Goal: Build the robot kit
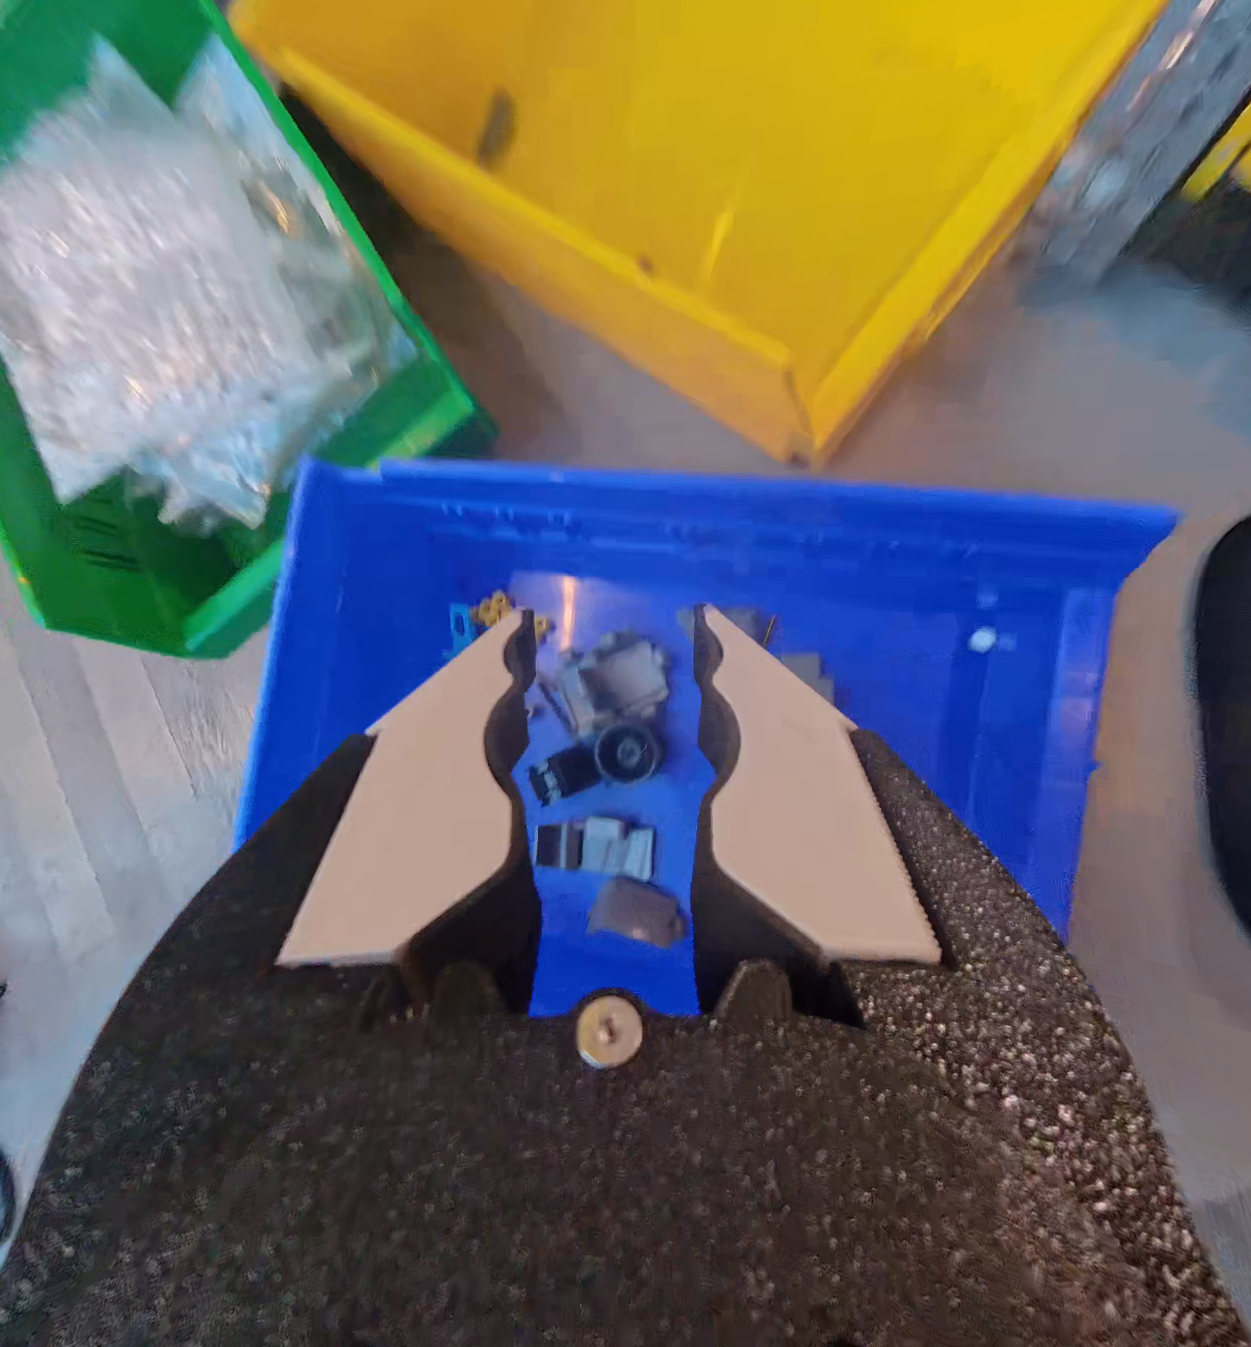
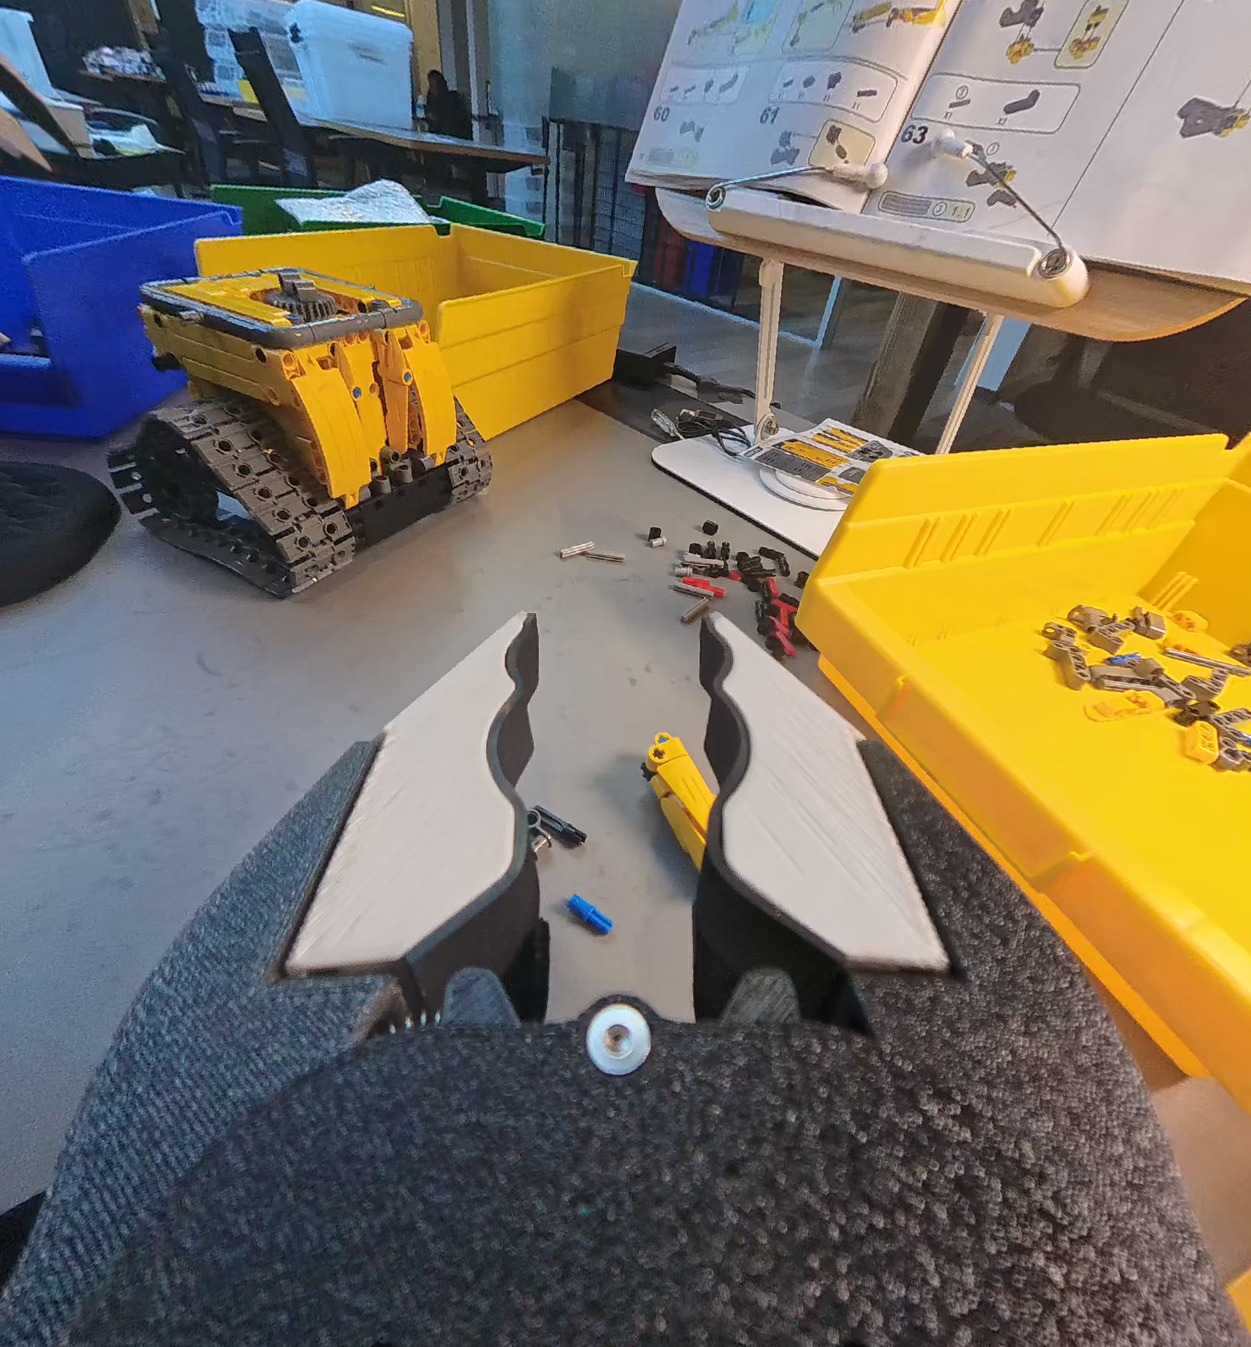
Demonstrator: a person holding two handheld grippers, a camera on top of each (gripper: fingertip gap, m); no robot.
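two grippers are showing, each with its jaws standing apart and gripping nothing. left gripper (image 1: 611, 619) is hovering over a blue bin (image 1: 753, 510), fingers framing a small heap of grey and black parts (image 1: 608, 729) lying on the bin floor; the view is blurring, so the parts' kinds are hard to tell. farther off, a green bin (image 1: 207, 605) is holding clear plastic bags (image 1: 141, 291), and an open yellow bin (image 1: 680, 182) is sitting behind the blue one. right gripper (image 2: 618, 630) is hanging low above a grey table (image 2: 170, 729); between its fingers are lying a blue pin (image 2: 589, 913), a black connector (image 2: 560, 827) and a yellow beam piece (image 2: 677, 794), the last partly hidden by the right finger. just beside it a yellow tray (image 2: 1008, 838) is holding grey and yellow pieces. beyond, loose black and red pins (image 2: 746, 583) are scattering, then a yellow tracked model (image 2: 294, 415), and an instruction booklet (image 2: 972, 95) is resting open on a stand.
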